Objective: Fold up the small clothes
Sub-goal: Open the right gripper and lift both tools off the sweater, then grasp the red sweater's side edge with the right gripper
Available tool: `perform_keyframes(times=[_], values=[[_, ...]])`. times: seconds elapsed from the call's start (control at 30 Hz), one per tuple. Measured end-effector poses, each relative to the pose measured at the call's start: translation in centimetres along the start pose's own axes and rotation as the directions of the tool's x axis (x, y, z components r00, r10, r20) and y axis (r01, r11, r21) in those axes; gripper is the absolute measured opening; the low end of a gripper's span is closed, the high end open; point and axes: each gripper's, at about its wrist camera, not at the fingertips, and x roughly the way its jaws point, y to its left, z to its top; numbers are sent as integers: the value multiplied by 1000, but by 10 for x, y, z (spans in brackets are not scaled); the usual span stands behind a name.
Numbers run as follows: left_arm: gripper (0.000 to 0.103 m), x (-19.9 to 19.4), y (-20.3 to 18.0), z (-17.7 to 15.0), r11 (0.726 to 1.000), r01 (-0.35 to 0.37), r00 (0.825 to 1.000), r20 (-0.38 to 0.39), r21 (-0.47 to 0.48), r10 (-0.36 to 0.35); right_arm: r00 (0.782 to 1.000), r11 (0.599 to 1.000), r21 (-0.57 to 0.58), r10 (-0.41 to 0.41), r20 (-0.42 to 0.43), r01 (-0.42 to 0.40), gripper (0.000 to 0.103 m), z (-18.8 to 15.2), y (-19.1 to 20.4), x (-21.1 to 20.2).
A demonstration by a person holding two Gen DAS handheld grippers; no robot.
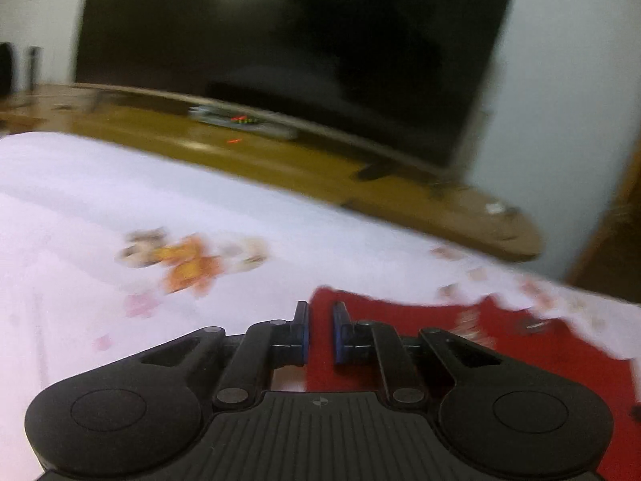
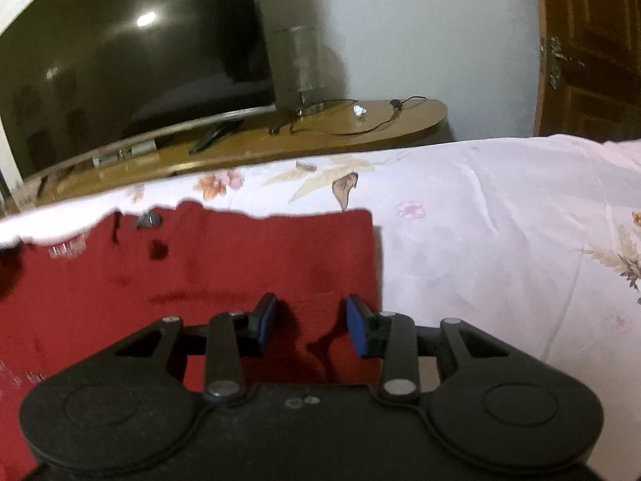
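The left gripper (image 1: 320, 312) hangs over the near left corner of the red cloth (image 2: 224, 256). Its jaws stand close together with a thin gap, and I cannot tell if they pinch the cloth. The right gripper (image 2: 310, 312) is over the near right corner of the red cloth, with its jaws partly open. A bump of the cloth lies between the blue pads (image 2: 356, 328), but they do not press on it. The red cloth lies spread flat on a white sheet (image 2: 500, 216) with flowers. Past the far edge of the red cloth is a brown shelf (image 2: 344, 128) with a big dark TV (image 2: 132, 68) on it. A wooden door (image 2: 593, 48) stands far to the right of the red cloth.
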Motion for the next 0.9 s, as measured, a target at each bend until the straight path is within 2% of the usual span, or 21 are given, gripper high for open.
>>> perform_keyframes(times=[0.03, 0.07, 0.13, 0.2, 0.27, 0.33, 0.43, 0.47, 0.53, 0.6, 0.67, 0.83, 0.87, 0.9], values=[[11, 4, 3, -5, 999, -35, 999, -26, 7, 35, 1000, 1000, -14, -3, 4, 3, 37, -1, 2, 1], [11, 1, 7, -7, 1000, -27, 1000, -14, -7, 27, 1000, 1000, -17, -5, 4, 5, 38, -1, 3, 1], [12, -5, 13, -5, 998, -54, 998, -17, -25, 54, 1000, 1000, -7, 0, 2, 0, 38, 1, 1, -1], [16, -13, 21, -1, 997, -21, 1000, 7, -68, 22, 1000, 1000, 15, 10, 15, -10, 39, 2, -3, -6], [46, -23, 22, 5, 998, 4, 999, 52, -56, -1, 999, 999, 41, 10, 37, -12, 40, 2, -8, -14], [51, -30, 15, 11, 998, 50, 994, 95, -27, -47, 998, 997, 79, 15, 61, -20, 40, 3, -15, -21], [51, -30, 0, 19, 981, 193, 978, 78, 7, -193, 996, 993, 112, 16, 87, -26, 40, 4, -20, -30], [51, -27, -7, 19, 982, 184, 981, 57, 37, -186, 996, 993, 119, 16, 87, -27, 40, 4, -21, -31], [51, -18, -15, 18, 992, 103, 994, 25, 73, -105, 996, 990, 138, 27, 85, -38, 40, 4, -23, -33], [51, -12, -5, 17, 994, 104, 995, -3, 22, -104, 996, 987, 150, 44, 75, -55, 40, 3, -25, -34], [51, -10, 3, 13, 996, 89, 996, -27, 26, -89, 995, 983, 163, 72, 65, -82, 37, 2, -28, -36], [51, 3, 13, 8, 989, 149, 987, -67, -3, -149, 992, 979, 161, 124, 31, -127, 34, -4, -27, -32], [32, 8, 14, 8, 989, 151, 985, -81, -7, -151, 991, 978, 160, 131, 16, -132, 31, -4, -26, -29], [19, 13, 12, 5, 988, 157, 983, -96, -6, -156, 991, 979, 155, 135, 5, -134, 28, -4, -24, -26]])
